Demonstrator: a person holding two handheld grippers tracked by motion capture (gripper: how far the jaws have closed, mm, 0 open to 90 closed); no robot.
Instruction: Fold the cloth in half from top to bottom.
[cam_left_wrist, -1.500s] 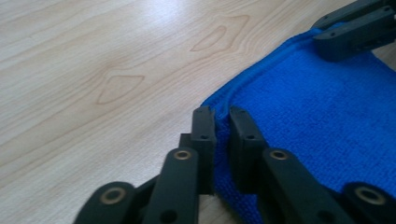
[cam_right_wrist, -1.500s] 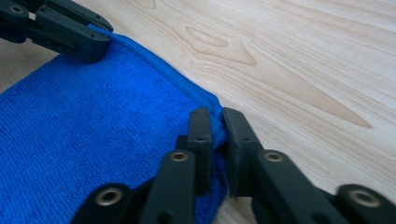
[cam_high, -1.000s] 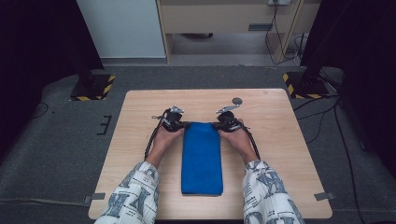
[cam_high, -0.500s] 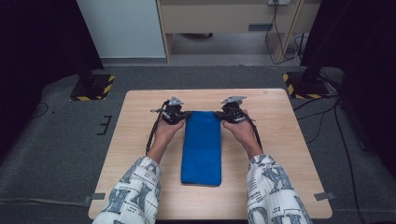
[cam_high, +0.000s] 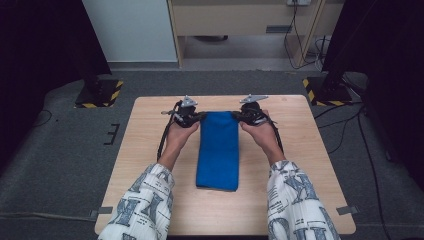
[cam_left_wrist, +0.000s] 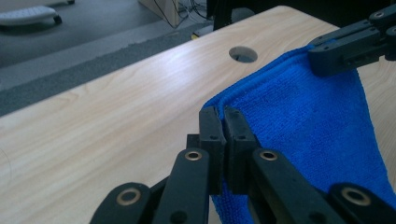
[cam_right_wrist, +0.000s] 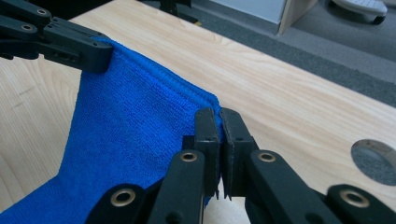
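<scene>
Table (cam_high: 300, 165) of pale wood is carrying a folded blue towel (cam_high: 218, 150), which is lying lengthwise down the middle, its near end flat on the wood and its far edge stretching taut between the two pairs of jaws. Patterned sleeves (cam_high: 142, 205) are reaching in from the near side. The left gripper (cam_left_wrist: 223, 122) is pinching the towel's far left corner, its jaws pressed together on the cloth with blue fabric spreading away to their right. The right gripper (cam_right_wrist: 219, 122) is clamping the far right corner the same way, the cloth falling away to the left of its jaws. A round hole (cam_left_wrist: 243, 54) in the table is sitting beyond the left jaws.
</scene>
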